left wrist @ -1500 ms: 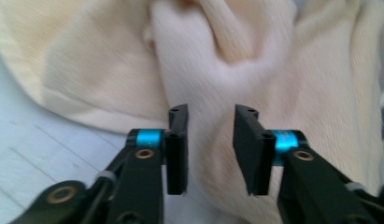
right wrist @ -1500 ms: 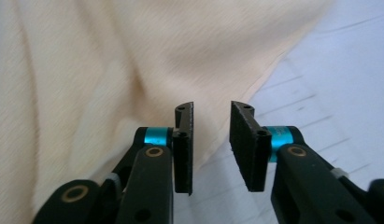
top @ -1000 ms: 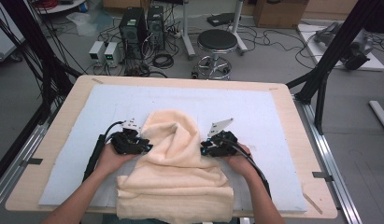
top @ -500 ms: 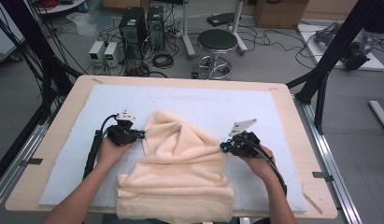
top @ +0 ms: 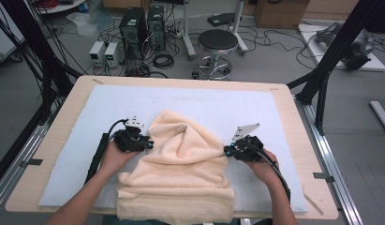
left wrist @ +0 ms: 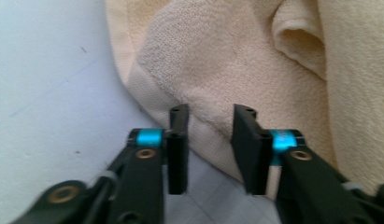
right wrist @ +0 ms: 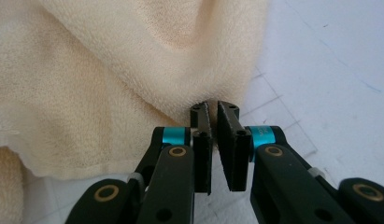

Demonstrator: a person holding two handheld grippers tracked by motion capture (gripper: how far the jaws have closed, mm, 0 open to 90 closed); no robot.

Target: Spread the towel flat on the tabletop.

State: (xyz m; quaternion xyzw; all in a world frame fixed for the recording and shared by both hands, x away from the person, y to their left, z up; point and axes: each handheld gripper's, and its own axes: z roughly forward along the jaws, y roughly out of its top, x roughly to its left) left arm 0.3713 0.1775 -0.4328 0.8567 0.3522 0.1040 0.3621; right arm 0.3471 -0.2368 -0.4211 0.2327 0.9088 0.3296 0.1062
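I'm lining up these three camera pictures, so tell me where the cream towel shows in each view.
High view: towel at lower centre, between both grippers.
Left gripper view: upper centre and right, its hem between the parted jaws.
Right gripper view: left and upper centre, its edge at the nearly closed jaw tips.
Shared landmark: pale blue mat beneath it.

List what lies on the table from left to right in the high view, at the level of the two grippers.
left gripper → cream towel → right gripper → bare blue mat → wooden table edge
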